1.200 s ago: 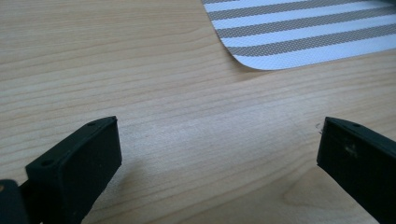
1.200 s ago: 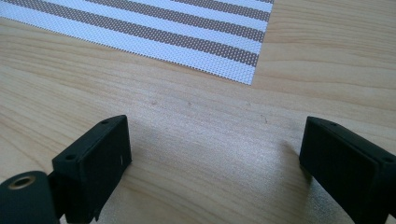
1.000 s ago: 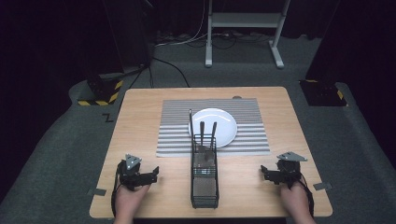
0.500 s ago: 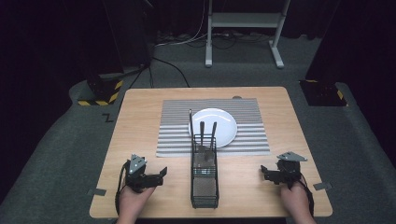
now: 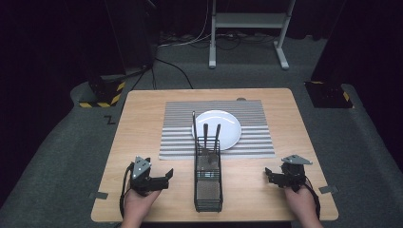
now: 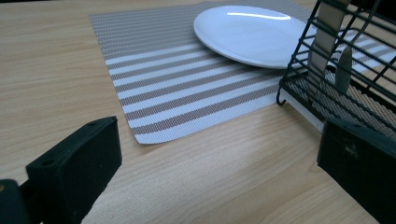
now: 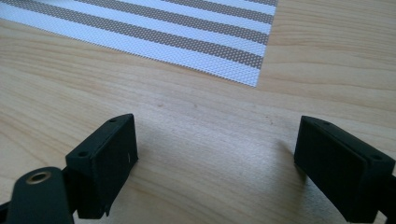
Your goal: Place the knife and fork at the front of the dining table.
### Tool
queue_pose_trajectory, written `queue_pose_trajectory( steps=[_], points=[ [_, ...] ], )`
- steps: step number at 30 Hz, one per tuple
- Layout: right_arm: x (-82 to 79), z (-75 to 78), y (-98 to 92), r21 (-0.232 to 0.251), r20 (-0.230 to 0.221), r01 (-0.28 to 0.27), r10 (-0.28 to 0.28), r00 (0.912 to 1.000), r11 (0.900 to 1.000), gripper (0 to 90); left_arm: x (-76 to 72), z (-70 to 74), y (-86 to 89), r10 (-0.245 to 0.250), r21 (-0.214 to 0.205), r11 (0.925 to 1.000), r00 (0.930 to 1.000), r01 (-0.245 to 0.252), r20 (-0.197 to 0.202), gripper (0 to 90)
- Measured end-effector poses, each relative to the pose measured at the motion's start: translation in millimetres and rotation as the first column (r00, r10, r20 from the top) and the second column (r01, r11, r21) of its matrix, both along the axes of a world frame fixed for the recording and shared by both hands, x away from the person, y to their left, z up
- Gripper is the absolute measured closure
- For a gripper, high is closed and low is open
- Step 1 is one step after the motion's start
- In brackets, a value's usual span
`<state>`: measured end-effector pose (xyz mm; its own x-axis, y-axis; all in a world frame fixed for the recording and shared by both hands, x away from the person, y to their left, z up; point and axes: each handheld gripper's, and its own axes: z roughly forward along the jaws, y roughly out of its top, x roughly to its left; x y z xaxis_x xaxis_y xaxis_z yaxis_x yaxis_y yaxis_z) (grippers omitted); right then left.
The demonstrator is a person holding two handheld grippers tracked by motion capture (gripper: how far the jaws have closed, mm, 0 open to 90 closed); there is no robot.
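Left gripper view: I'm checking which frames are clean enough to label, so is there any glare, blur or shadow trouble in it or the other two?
Left gripper view: a bright glare streak on the plate, near fingers soft. Right gripper view: soft shadows on the table beside each finger, mat sharp. High view: table lit, surroundings nearly black.

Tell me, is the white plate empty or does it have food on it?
Empty. The white plate shows a bare, shiny top in the left gripper view, lying flat on the striped mat.

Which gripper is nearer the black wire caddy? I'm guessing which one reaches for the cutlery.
Left. The left gripper sits just beside the black wire caddy, jaws open toward it. The right gripper rests farther off on its other side.
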<state>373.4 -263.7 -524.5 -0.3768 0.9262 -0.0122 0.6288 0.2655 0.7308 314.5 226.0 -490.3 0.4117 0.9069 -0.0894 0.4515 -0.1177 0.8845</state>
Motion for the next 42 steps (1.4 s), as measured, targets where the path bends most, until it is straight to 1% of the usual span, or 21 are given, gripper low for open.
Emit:
queue_pose_trajectory(
  steps=[3, 8, 10, 12, 15, 21, 22, 24, 29, 34, 38, 42],
  points=[
    [-0.8, -0.2, 2.5, -0.003, 0.002, 0.000, 0.000, 1.0000, 1.0000, 12.8, -1.4, 2.8, -0.3, -0.006, -0.021, 0.9998, 0.9999, 0.006, 0.015, 0.1],
    [0.2, -0.5, 3.1, 0.001, -0.007, -0.012, 0.012, 0.9999, 0.9999, 10.2, -3.8, 8.3, -1.8, -0.008, -0.011, 0.9999, 0.9990, 0.009, 0.043, 0.1],
    [0.1, -0.6, 3.3, 0.002, -0.007, -0.010, 0.010, 0.9999, 0.9999, 10.1, -5.3, 10.5, -1.9, -0.006, -0.025, 0.9997, 0.9986, 0.007, 0.053, 0.1],
    [0.2, -0.6, 3.3, 0.000, -0.006, -0.010, 0.010, 0.9999, 0.9999, 10.0, -5.7, 12.4, -2.0, -0.008, -0.015, 0.9998, 0.9979, 0.009, 0.064, 0.1],
    [0.3, -0.6, 3.3, 0.000, -0.006, -0.010, 0.010, 0.9999, 0.9999, 10.0, -7.4, 15.0, -3.3, -0.011, -0.033, 0.9994, 0.9966, 0.013, 0.082, 0.1],
    [0.2, -0.6, 3.3, -0.001, -0.006, -0.010, 0.010, 0.9999, 0.9999, 10.0, -9.6, 21.0, -7.7, -0.018, -0.031, 0.9993, 0.9931, 0.022, 0.115, 0.1],
    [0.2, -0.6, 3.3, -0.001, -0.006, -0.010, 0.010, 0.9999, 0.9999, 10.0, -9.1, 22.5, -8.7, -0.022, -0.032, 0.9992, 0.9923, 0.026, 0.122, 0.1],
    [0.2, -0.6, 3.3, -0.001, -0.006, -0.010, 0.010, 0.9999, 0.9999, 10.0, -6.7, 26.8, -10.7, -0.024, -0.026, 0.9993, 0.9922, 0.028, 0.122, 0.1],
    [0.2, -0.6, 3.3, 0.000, -0.006, -0.010, 0.010, 0.9999, 0.9999, 10.0, -3.0, 37.5, -19.4, -0.039, -0.021, 0.9989, 0.9877, 0.043, 0.152, 0.1],
    [0.1, -0.6, 3.4, 0.000, -0.006, -0.009, 0.009, 0.9999, 1.0000, 10.0, 0.6, 41.7, -28.3, -0.053, -0.021, 0.9981, 0.9857, 0.057, 0.160, 0.2],
    [0.2, -0.6, 3.4, 0.000, -0.006, -0.009, 0.009, 0.9999, 1.0000, 10.0, 2.9, 45.6, -33.3, -0.063, -0.032, 0.9970, 0.9839, 0.070, 0.167, 0.6],
    [0.1, -0.6, 3.4, 0.000, -0.006, -0.009, 0.009, 0.9999, 1.0000, 10.0, 6.7, 49.4, -40.8, -0.069, -0.026, 0.9969, 0.9830, 0.074, 0.170, 0.6]
  ],
)
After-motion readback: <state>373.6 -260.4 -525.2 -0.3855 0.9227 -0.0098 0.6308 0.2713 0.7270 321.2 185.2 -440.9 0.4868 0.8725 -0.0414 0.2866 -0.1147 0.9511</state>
